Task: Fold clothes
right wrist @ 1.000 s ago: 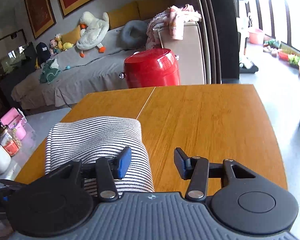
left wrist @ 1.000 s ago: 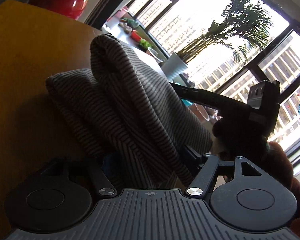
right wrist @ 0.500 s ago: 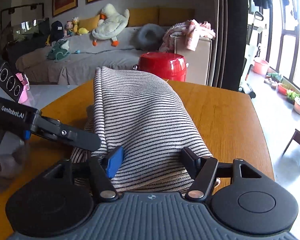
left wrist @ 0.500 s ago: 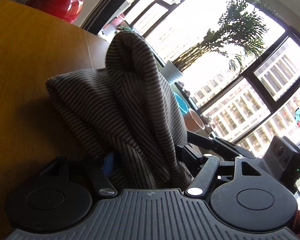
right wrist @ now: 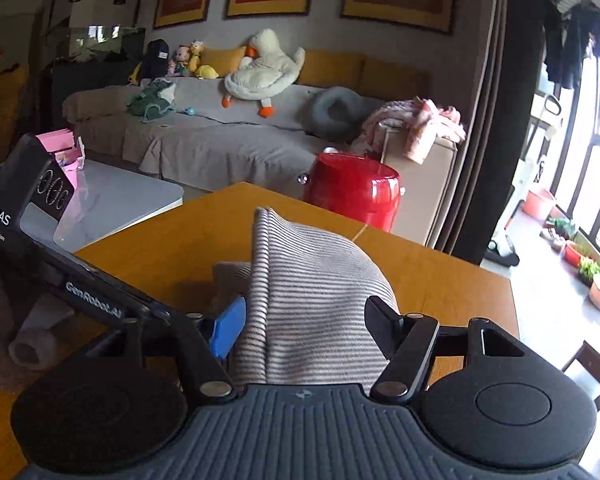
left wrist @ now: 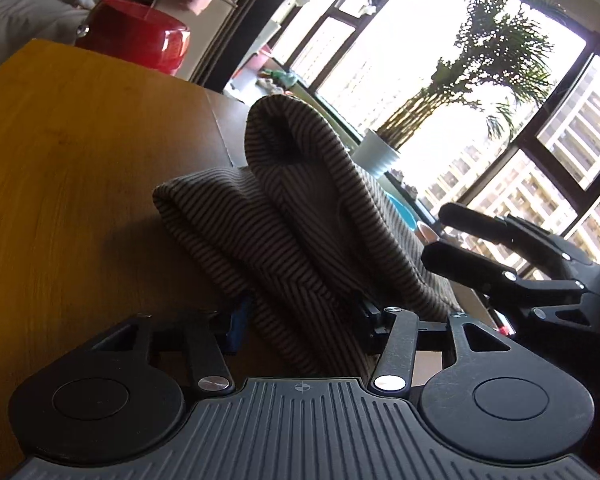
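Room: behind my bench (right wrist: 440,276) I see a grey sofa (right wrist: 220,140) with a plush duck (right wrist: 264,68), three framed pictures above it, and tall windows (left wrist: 440,80) with a potted palm (left wrist: 496,64).
Bench: yellow-brown wood; a red pot (right wrist: 352,196) stands just past its far edge.
Garment: a striped top (left wrist: 292,208), partly folded, lies on the bench close to me; one fold is lifted into a ridge, the rest rests flat.
Left tongs (left wrist: 304,320): I see the striped cloth filling the gap between them; they are closing, and I read the blue pad and the black pad as pressing the fold from both sides.
Right tongs (right wrist: 312,328): they straddle the raised ridge; they are opening, the blue pad sits beside the cloth, and I cannot tell whether it presses.
Other rig: each camera shows the opposite tool just beside the garment.
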